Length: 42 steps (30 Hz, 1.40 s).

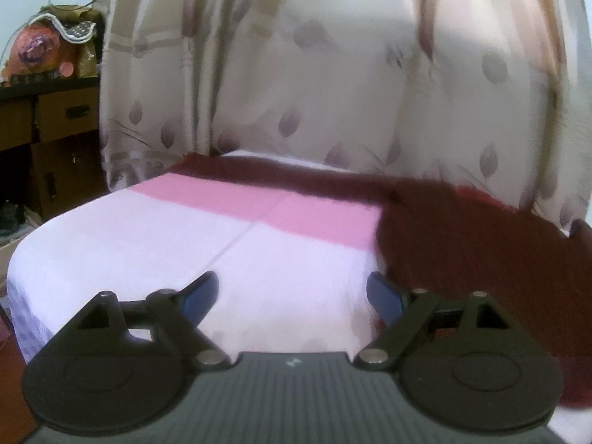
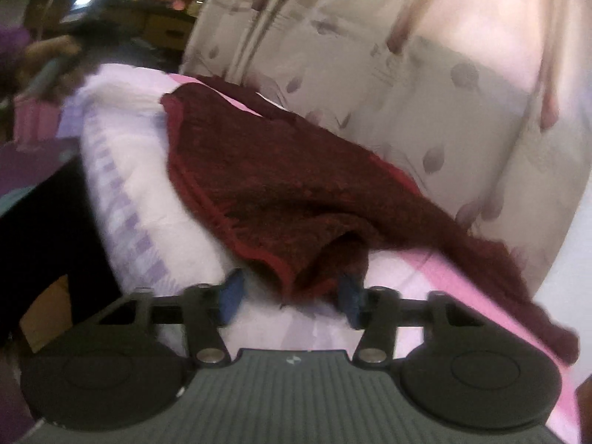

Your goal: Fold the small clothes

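The left gripper [image 1: 292, 296], jaws wide apart and empty, hovers over the white-and-pink bedsheet [image 1: 148, 236]. One dark maroon fuzzy knitted garment [image 2: 281, 192] lies rumpled to its right. That garment's red-trimmed corner sits between the right gripper [image 2: 292, 299]'s parted blue pads [image 2: 231, 296]; contact unclear.

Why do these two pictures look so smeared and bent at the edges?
Left wrist view: curtain softly blurred, bed edges bowed by the fisheye lens. Right wrist view: heavier motion smear, especially top left; the maroon cloth stays readable, and daylight through the curtain washes out the upper right.
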{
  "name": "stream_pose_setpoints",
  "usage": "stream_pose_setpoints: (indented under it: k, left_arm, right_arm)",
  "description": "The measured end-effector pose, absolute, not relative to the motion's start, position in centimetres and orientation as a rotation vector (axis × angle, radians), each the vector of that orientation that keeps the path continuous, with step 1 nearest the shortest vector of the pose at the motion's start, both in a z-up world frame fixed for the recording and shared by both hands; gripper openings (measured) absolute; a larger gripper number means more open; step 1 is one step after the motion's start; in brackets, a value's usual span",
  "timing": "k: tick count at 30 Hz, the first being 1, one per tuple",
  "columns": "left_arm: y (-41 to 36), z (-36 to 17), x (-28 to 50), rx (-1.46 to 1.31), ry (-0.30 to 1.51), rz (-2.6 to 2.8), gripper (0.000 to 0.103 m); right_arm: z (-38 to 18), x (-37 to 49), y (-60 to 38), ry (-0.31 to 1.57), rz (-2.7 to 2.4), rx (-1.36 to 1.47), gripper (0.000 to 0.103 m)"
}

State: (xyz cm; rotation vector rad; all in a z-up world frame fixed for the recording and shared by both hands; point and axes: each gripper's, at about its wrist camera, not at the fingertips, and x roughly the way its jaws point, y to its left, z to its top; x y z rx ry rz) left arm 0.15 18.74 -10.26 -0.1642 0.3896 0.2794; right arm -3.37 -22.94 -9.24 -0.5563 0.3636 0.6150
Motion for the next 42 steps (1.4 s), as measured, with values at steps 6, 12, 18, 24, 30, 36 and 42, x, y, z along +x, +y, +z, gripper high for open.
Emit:
stream_pose_setpoints:
  k: [6, 12, 18, 24, 30, 36, 42]
  left_arm:
    - [18.0, -11.0, -0.6, -0.131, 0.407, 0.232, 0.088]
    - [16.2, -11.6, -1.7, -0.041, 0.378, 0.125, 0.088]
    - [13.3, -12.5, -0.9, 0.053, 0.403, 0.065, 0.088]
    - [10.9, -12.9, 0.6, 0.192, 0.390, 0.041, 0.088]
    - [12.2, -13.1, -0.9, 0.186, 0.370, 0.024, 0.088]
    - [13.1, -13.3, -1.6, 0.194, 0.413, 0.029, 0.088]
    - [13.3, -13.6, -1.4, 0.152, 0.423, 0.043, 0.088]
  right_arm:
    - [-8.0, -1.9, -21.6, 0.325, 0.481, -0.545, 0.003]
    - [2.0, -0.9, -26.9, 0.200, 0.379, -0.233, 0.002]
    - [4.3, 2.6, -31.7, 0.252, 0.349, 0.053, 0.000]
    - [3.6, 2.5, -33.5, 0.266, 0.309, 0.054, 0.000]
    - [-2.4, -1.2, -31.5, 0.410, 0.475, -0.130, 0.046]
    - [-9.5, -4.8, -26.8, 0.403, 0.511, -0.445, 0.049]
    - [-11.6, -2.6, -23.3, 0.342, 0.509, -0.592, 0.049]
